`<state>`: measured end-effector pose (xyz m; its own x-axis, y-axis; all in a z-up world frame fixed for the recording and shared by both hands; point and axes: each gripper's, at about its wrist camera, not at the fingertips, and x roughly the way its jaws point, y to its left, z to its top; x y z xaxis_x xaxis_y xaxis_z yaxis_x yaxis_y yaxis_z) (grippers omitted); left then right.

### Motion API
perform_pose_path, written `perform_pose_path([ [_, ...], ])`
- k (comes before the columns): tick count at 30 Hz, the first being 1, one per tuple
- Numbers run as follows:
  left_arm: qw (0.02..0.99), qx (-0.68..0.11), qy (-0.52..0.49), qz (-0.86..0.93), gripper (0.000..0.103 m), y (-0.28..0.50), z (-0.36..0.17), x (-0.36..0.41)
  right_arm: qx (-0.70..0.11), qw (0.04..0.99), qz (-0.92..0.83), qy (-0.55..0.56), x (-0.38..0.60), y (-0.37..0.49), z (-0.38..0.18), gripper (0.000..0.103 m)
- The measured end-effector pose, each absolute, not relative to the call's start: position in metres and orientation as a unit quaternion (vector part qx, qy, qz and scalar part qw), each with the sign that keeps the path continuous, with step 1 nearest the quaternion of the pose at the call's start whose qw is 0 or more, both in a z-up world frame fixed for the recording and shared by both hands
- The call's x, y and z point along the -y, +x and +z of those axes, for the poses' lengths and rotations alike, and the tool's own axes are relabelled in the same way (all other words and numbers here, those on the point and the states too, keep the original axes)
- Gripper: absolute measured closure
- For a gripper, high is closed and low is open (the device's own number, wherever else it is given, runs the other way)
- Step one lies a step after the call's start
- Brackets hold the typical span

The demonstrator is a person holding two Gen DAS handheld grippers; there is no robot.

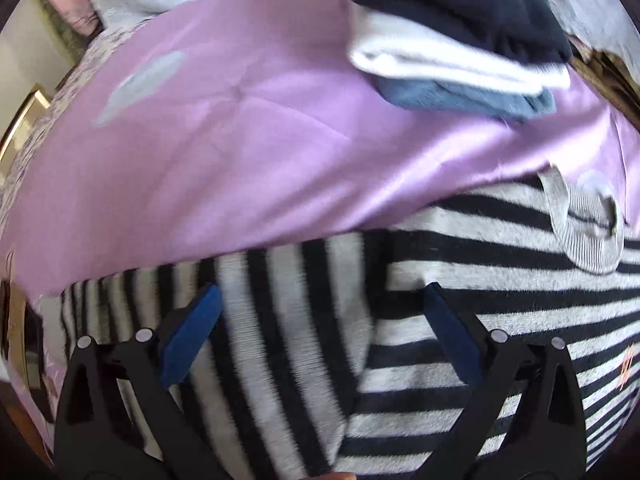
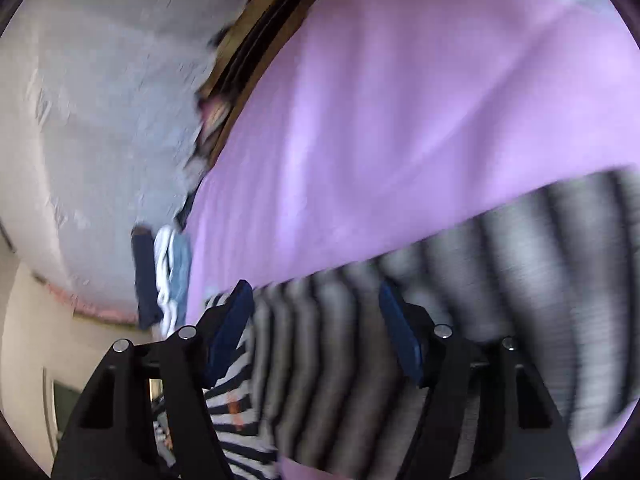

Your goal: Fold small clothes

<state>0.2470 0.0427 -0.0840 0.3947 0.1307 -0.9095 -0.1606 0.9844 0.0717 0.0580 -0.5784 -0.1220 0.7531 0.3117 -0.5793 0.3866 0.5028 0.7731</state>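
The left gripper (image 1: 320,332) stands wide open over the striped top (image 1: 460,280), pads clear of it. The right gripper (image 2: 316,328) is partly open with striped cloth between its fingers; blur hides any contact. The top lies along the near edge of the lilac sheet (image 1: 240,152); folded clothes (image 1: 460,48) sit at its far edge.

Striped top (image 2: 500,280) motion-blurred, edge-cropped
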Motion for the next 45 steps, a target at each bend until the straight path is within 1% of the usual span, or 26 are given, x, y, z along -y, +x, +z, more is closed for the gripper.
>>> perform_pose_path([
  [2,0.839,-0.537,-0.031,0.086,0.002,0.235,-0.070,-0.048,-0.339,0.790,-0.097,0.502,0.608,0.027,-0.112,0.042],
  [3,0.841,-0.534,-0.044,0.077,0.002,0.227,-0.064,-0.049,-0.336,0.791,-0.123,0.496,0.614,0.017,-0.106,0.040],
  [4,0.843,-0.531,-0.061,0.059,0.002,0.214,-0.056,-0.046,-0.328,0.796,-0.137,0.490,0.615,0.006,-0.097,0.038],
  [5,0.844,-0.531,-0.069,0.042,0.002,0.206,-0.052,-0.042,-0.315,0.803,-0.129,0.490,0.611,-0.005,-0.088,0.031],
  [6,0.842,-0.534,-0.072,0.017,0.002,0.193,-0.049,-0.032,-0.311,0.806,-0.114,0.491,0.605,-0.009,-0.084,0.028],
  [7,0.839,-0.540,-0.070,0.001,0.002,0.182,-0.050,-0.023,-0.311,0.808,-0.092,0.492,0.595,-0.012,-0.083,0.028],
  [10,0.819,-0.571,-0.035,-0.041,0.002,0.156,-0.071,0.011,-0.323,0.803,-0.031,0.499,0.561,-0.011,-0.089,0.028],
  [12,0.804,-0.593,0.007,-0.036,0.002,0.145,-0.093,0.024,-0.342,0.790,-0.019,0.508,0.547,-0.006,-0.106,0.028],
  [13,0.800,-0.598,0.044,-0.020,0.002,0.139,-0.106,0.028,-0.357,0.783,-0.032,0.509,0.548,-0.005,-0.116,0.028],
  [14,0.804,-0.592,0.057,-0.019,0.002,0.134,-0.108,0.030,-0.364,0.779,-0.046,0.508,0.552,-0.006,-0.123,0.032],
  [15,0.808,-0.586,0.064,-0.016,0.002,0.127,-0.103,0.030,-0.357,0.774,-0.057,0.520,0.562,-0.013,-0.130,0.048],
  [16,0.807,-0.586,0.064,-0.013,0.002,0.123,-0.098,0.029,-0.350,0.768,-0.074,0.532,0.571,-0.021,-0.131,0.053],
  [17,0.812,-0.581,0.060,-0.003,0.002,0.116,-0.088,0.026,-0.338,0.767,-0.095,0.537,0.580,-0.032,-0.124,0.055],
  [20,0.830,-0.557,0.030,0.012,0.002,0.097,-0.063,0.009,-0.318,0.794,-0.131,0.501,0.593,-0.057,-0.097,0.048],
  [21,0.831,-0.556,0.016,0.022,0.002,0.089,-0.059,-0.001,-0.320,0.793,-0.136,0.501,0.598,-0.061,-0.095,0.048],
  [25,0.814,-0.577,-0.013,0.070,0.002,0.069,-0.070,-0.034,-0.324,0.761,-0.163,0.538,0.611,-0.067,-0.113,0.048],
  [29,0.797,-0.589,-0.044,0.125,0.002,0.044,-0.078,-0.077,-0.310,0.742,-0.180,0.567,0.616,-0.062,-0.131,0.048],
  [34,0.783,-0.595,-0.080,0.165,0.002,0.022,-0.087,-0.118,-0.295,0.740,-0.205,0.568,0.625,-0.055,-0.135,0.049],
  [35,0.781,-0.596,-0.084,0.169,0.002,0.018,-0.089,-0.122,-0.296,0.741,-0.211,0.565,0.624,-0.051,-0.133,0.054],
  [36,0.779,-0.597,-0.088,0.171,0.002,0.014,-0.090,-0.127,-0.297,0.746,-0.219,0.555,0.623,-0.048,-0.129,0.070],
  [37,0.778,-0.597,-0.090,0.171,0.002,0.010,-0.090,-0.132,-0.298,0.751,-0.222,0.545,0.620,-0.042,-0.124,0.083],
  [38,0.779,-0.597,-0.091,0.170,0.002,0.008,-0.091,-0.134,-0.297,0.761,-0.224,0.531,0.616,-0.039,-0.117,0.090],
  [40,0.781,-0.596,-0.086,0.168,0.002,0.000,-0.092,-0.145,-0.287,0.792,-0.225,0.489,0.600,-0.030,-0.091,0.091],
  [45,0.785,-0.594,-0.091,0.154,0.002,0.013,-0.104,-0.173,-0.268,0.878,-0.188,0.350,0.522,0.011,-0.012,0.091],
])
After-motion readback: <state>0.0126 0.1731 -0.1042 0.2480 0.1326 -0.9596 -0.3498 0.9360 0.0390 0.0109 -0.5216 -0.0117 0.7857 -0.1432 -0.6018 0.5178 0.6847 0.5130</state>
